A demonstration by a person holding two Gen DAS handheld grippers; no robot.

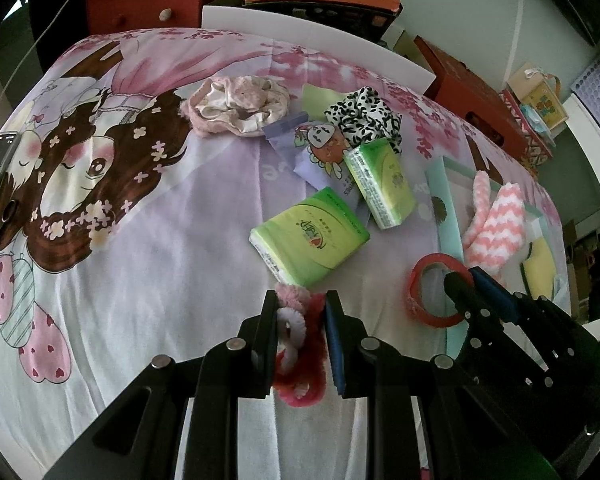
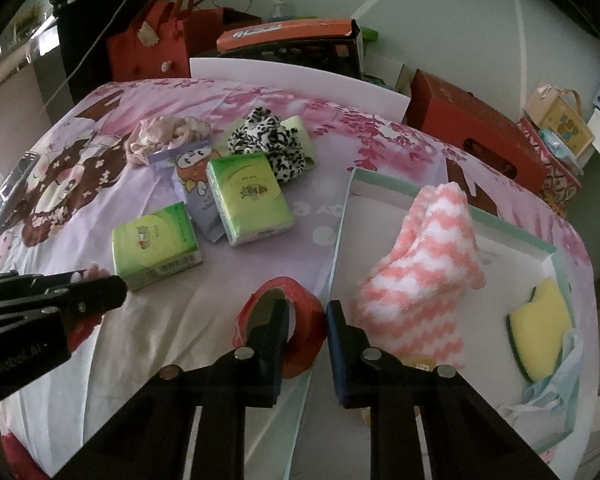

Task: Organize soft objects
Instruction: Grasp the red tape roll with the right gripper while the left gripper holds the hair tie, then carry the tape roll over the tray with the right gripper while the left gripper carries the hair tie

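The left gripper [image 1: 302,330] pinches a bundle of fuzzy hair ties [image 1: 300,344] in pink, white and dark red, held between its two fingers just above the cartoon-print sheet [image 1: 140,240] that covers the bench. The right gripper [image 2: 308,338] is closed on the wall of a red tape roll [image 2: 296,320]: one finger sits inside the ring, the other outside, and the roll stands on its edge right at the near rim of a shallow mint-edged box [image 2: 340,220]. Inside that box lie a pink-and-white zigzag fluffy sock [image 2: 420,280], a yellow sponge with a green backing [image 2: 540,332] and a pale blue face mask [image 2: 556,380] at the near corner. On the sheet, left of the box, are two green tissue packs [image 2: 156,244], one flat and near the left gripper, the other leaning on a lilac snack pouch [image 2: 196,196]. Behind these sit a black-and-white spotted cloth [image 2: 268,144] and a crumpled pale pink garment [image 2: 160,136]. Red bags and cartons crowd the far edge of the bench.
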